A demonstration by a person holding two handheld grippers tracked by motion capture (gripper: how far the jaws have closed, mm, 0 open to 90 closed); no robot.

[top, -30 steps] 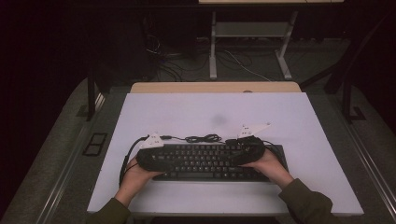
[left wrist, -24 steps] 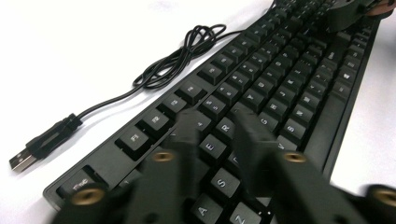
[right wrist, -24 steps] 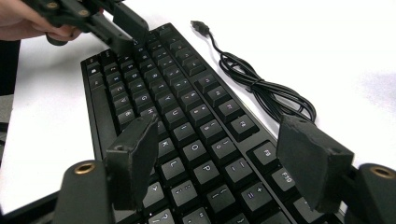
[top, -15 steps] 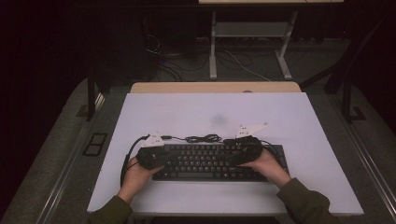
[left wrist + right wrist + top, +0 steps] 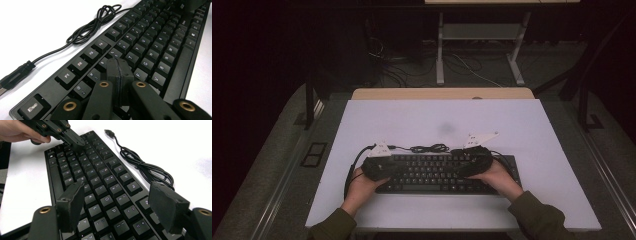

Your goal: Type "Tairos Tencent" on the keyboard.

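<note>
A black keyboard [image 5: 432, 176] lies flat near the front of the white table [image 5: 437, 120], its thin black cable [image 5: 428, 148] coiled just behind it. My left gripper [image 5: 398, 169] hovers over the keyboard's left end. In the left gripper view its jaws [image 5: 119, 65] are pressed together with nothing between them, tips just above the keys [image 5: 150, 42] near the number row. My right gripper [image 5: 458, 170] is over the right half. Its jaws [image 5: 120, 197] stand wide apart above the keys [image 5: 100, 177], holding nothing. The left gripper [image 5: 78, 143] also appears far off in the right gripper view.
The cable's USB plug [image 5: 15, 75] lies loose on the table beside the keyboard's left corner. The coiled cable [image 5: 142, 167] rests behind the function row. A wooden strip [image 5: 442, 93] borders the table's far edge, with a metal frame [image 5: 477, 45] and floor cables beyond.
</note>
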